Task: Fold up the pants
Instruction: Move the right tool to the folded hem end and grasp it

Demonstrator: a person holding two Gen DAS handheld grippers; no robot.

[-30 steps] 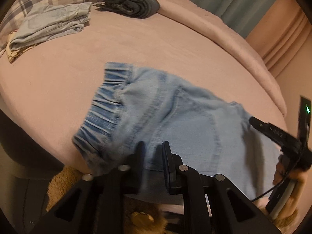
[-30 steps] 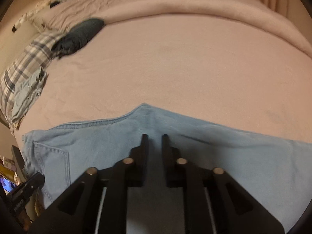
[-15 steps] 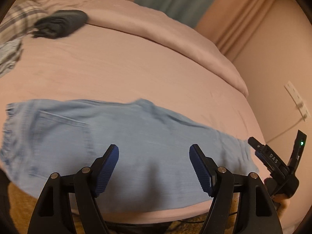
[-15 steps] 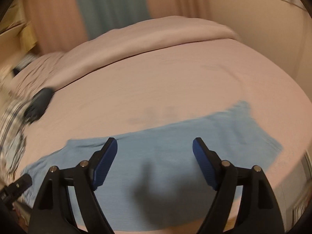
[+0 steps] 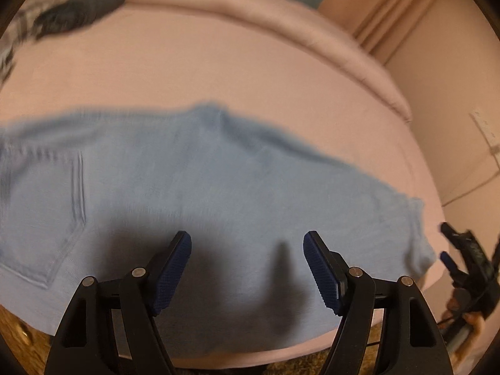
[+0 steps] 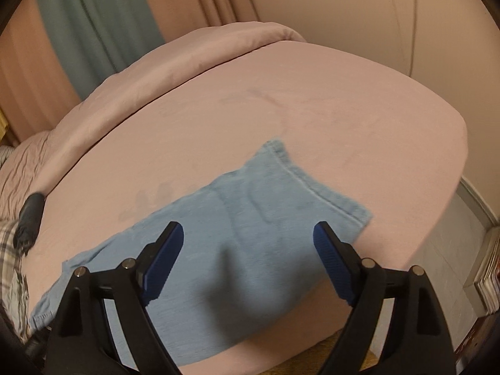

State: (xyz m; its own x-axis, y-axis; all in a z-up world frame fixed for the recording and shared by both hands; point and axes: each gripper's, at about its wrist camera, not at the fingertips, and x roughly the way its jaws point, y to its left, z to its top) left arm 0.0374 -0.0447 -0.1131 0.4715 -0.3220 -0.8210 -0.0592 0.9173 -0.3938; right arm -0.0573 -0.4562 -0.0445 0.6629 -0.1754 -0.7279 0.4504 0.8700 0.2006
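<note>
jeans laid out lengthwise, crosswise folds still to do

the light blue jeans (image 5: 218, 187) are lying flat along the near edge of the bed (image 5: 218, 62), and judging by the single back pocket (image 5: 43, 218) showing on the left and the one narrow strip of denim, i'd say the leg-over-leg fold is already in. the hem end (image 6: 315, 187) sits out to the right in the right wrist view, and the near edge of the denim hangs a bit over the side of the mattress. what's left, by my guess, is bringing the hem up toward the waist once or twice (nothing like that shows yet).

left gripper (image 5: 247, 268) is spread wide with nothing between its blue pads, hovering over the middle of the jeans. right gripper (image 6: 248, 262) is the same, wide apart and empty, over the leg end. you can spot the right one at the far right of the left view too.

surface is a pink bedsheet, soft, so the denim may drag a little. there's a rolled pink duvet (image 6: 156, 62) along the far side, a dark folded garment (image 5: 78, 12) up at the far left, a plaid pillow (image 6: 9, 250), teal and peach curtains (image 6: 93, 15), and a plain wall. left view is pretty blurred.
</note>
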